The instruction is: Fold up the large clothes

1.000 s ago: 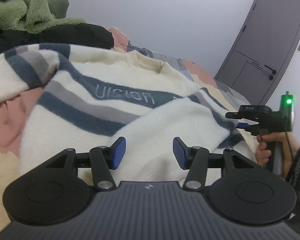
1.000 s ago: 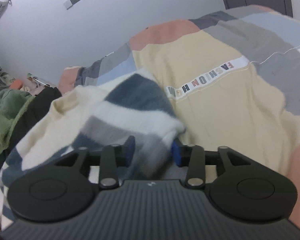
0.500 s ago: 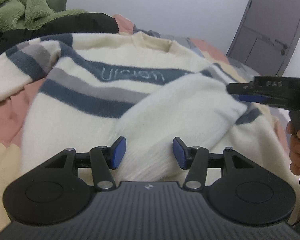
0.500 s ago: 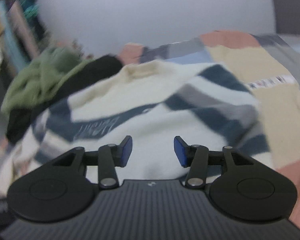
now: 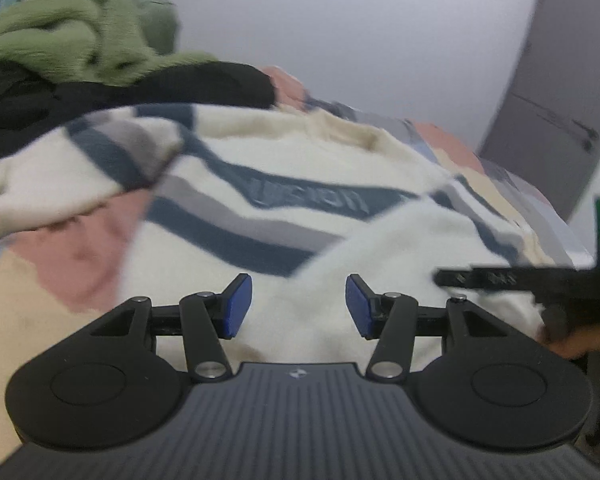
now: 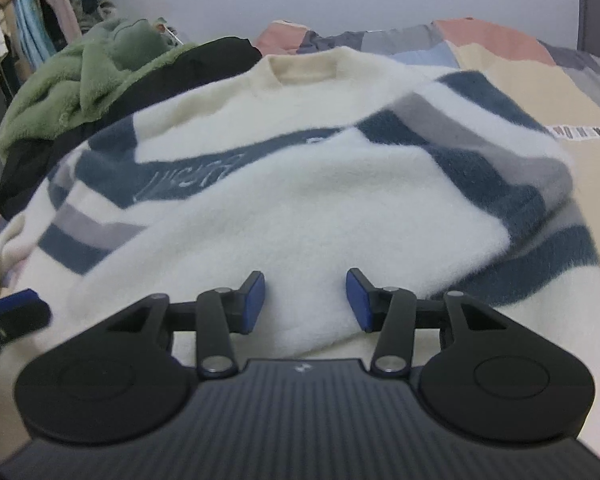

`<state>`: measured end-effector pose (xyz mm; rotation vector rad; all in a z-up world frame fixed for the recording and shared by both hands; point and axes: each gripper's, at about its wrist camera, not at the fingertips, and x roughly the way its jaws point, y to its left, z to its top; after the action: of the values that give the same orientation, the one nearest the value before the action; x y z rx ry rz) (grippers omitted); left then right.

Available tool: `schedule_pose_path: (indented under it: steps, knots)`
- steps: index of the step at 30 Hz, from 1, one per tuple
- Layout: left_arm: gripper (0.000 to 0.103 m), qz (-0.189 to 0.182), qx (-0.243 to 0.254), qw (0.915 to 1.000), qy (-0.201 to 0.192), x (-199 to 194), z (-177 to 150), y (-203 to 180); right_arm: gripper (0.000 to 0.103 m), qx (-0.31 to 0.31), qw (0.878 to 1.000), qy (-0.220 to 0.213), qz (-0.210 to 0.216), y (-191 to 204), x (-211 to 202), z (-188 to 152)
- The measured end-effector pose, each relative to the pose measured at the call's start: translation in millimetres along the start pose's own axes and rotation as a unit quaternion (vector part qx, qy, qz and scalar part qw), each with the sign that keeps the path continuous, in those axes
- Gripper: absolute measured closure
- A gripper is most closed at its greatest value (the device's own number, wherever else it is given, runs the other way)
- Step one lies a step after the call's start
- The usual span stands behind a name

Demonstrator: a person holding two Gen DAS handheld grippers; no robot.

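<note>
Left wrist view smeared by motion blur, sweater lettering unreadable, right gripper cut off by the right edge, its fingertips unclear, bedspread label print too small to read.

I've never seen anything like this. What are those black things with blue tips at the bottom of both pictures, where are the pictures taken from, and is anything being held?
There is no robot here. A person holds a hand tool in each hand, each with two fingers tipped in blue pads and a small camera looking forward along them. One picture comes from the left gripper, the other from the right gripper. The right tool also shows at the right edge of the left picture.

In front of both lies a fluffy cream sweater with blue and grey stripes, spread on a patchwork bedspread. One sleeve is already folded across its chest. Behind it sit a green fleece and a black garment.

Nothing is held: both pairs of fingers stand open above the sweater.
</note>
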<state>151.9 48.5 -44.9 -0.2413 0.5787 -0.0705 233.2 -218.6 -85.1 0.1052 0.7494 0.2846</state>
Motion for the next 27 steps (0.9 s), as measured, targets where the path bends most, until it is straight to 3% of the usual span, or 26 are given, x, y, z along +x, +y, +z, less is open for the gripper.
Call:
schedule_pose_path:
  steps: [8, 14, 19, 21, 27]
  knots:
    - [0.045, 0.11, -0.024, 0.993, -0.037, -16.5, 18.2, 36.1, 0.056, -0.007, 1.0, 0.001, -0.005, 3.6, -0.9, -1.6]
    - [0.045, 0.169, -0.047, 0.9837, -0.041, -9.9, 27.6, 67.1, 0.056, -0.011, 1.0, 0.002, -0.007, 3.8, -1.1, -1.0]
    - [0.045, 0.248, -0.035, 0.9672, -0.042, 1.6, 30.0, 86.8, 0.056, -0.012, 1.0, 0.002, -0.008, 2.8, -2.0, -1.2]
    - [0.038, 0.276, -0.036, 0.9597, -0.04, 5.2, 30.2, 95.3, 0.056, -0.012, 1.0, 0.002, -0.008, 3.3, -1.8, -1.2]
    - [0.034, 0.336, -0.048, 0.9404, -0.011, 16.4, 25.7, 120.6, 0.056, -0.012, 1.0, 0.001, -0.008, 3.5, -2.2, -1.4]
